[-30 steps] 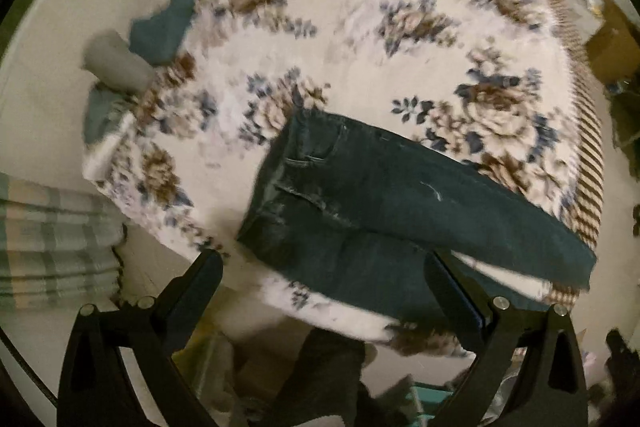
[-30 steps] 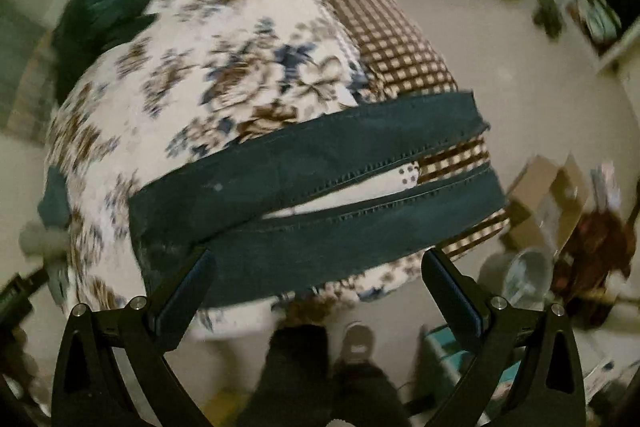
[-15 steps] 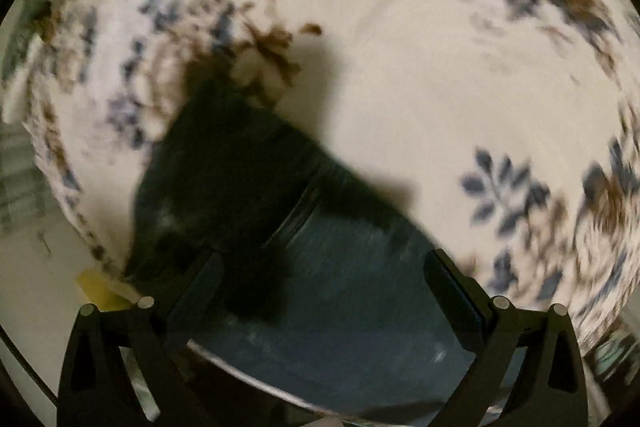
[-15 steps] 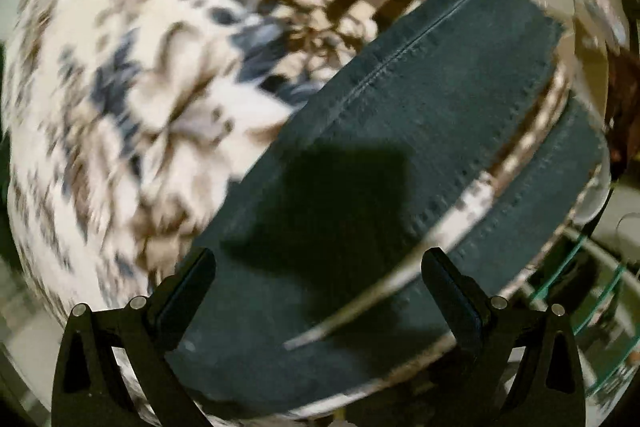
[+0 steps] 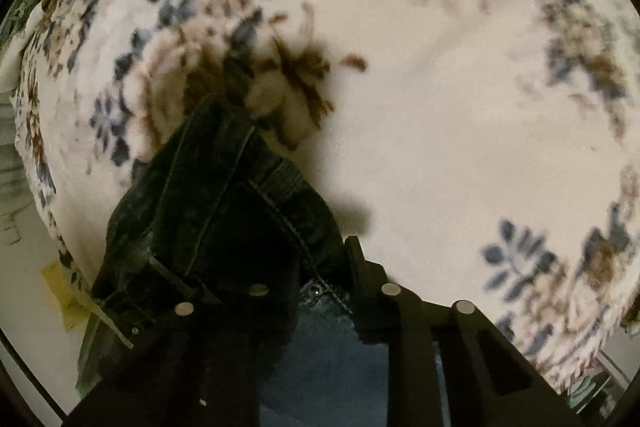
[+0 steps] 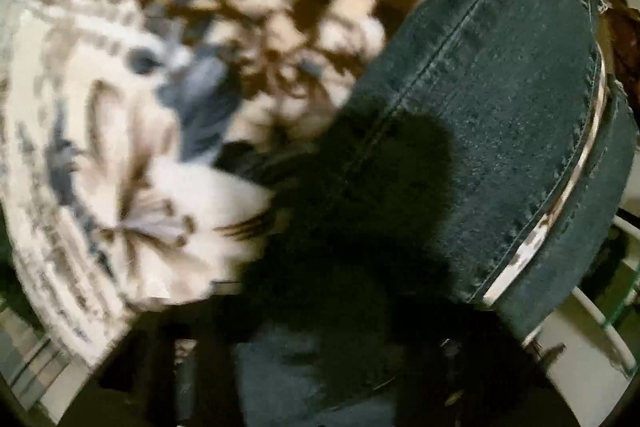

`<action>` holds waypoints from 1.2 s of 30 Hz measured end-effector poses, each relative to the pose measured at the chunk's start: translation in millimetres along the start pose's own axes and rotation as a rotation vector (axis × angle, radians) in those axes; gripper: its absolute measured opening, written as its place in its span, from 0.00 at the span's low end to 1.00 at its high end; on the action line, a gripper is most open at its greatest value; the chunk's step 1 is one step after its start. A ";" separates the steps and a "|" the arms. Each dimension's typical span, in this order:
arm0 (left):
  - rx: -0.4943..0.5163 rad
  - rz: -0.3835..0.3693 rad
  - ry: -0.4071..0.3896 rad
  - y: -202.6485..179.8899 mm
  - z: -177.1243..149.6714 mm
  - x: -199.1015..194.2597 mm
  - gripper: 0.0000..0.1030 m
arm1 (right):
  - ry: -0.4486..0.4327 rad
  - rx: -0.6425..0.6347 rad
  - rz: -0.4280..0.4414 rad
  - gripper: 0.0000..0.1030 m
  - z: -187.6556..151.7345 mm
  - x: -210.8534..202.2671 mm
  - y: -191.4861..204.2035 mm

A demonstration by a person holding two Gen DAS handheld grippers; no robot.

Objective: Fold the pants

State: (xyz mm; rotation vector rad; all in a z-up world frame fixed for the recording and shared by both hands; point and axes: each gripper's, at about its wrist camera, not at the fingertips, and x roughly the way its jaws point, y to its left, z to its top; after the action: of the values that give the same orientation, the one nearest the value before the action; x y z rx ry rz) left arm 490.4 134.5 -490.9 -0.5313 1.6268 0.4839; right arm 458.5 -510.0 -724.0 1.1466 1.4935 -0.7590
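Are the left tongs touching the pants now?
Touching. The left wrist view shows the left tongs closed on the bunched waistband of the pants.

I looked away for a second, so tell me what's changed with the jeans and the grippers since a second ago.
Both grippers dropped from well above the bed down onto the jeans. The left gripper closed on the waistband end, denim bunched between its fingers. The right gripper reached the legs; blur hides its jaws. The jeans still lie spread on the floral blanket, unfolded.

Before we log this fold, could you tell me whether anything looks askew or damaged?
Nothing looks damaged. The jeans lie on the floral blanket with the legs slightly apart, a strip of blanket showing between them.
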 end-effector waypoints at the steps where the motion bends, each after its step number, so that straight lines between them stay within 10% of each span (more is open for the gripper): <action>1: 0.017 -0.017 -0.018 1.4 -3.7 -8.0 0.16 | -0.008 -0.011 0.010 0.11 -4.5 -6.4 -1.4; 11: 0.072 -0.214 -0.215 82.2 -48.5 -96.5 0.14 | -0.163 -0.177 0.208 0.07 -63.3 -98.4 0.4; 17: 0.051 -0.295 -0.260 125.9 -112.4 -76.6 0.14 | -0.232 -0.247 0.325 0.07 -112.8 -140.4 -86.5; 27: 0.028 -0.116 -0.151 194.9 -176.3 60.5 0.14 | -0.145 -0.220 0.190 0.07 -143.5 -46.7 -221.9; 36: 0.078 -0.128 -0.173 188.2 -178.8 56.1 0.21 | -0.092 -0.266 0.107 0.12 -144.1 4.6 -237.8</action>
State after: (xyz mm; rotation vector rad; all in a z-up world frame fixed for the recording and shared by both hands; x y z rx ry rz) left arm 230.2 176.1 -524.1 -0.5174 1.4303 0.3595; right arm 185.2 -458.9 -719.6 0.9691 1.3973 -0.5158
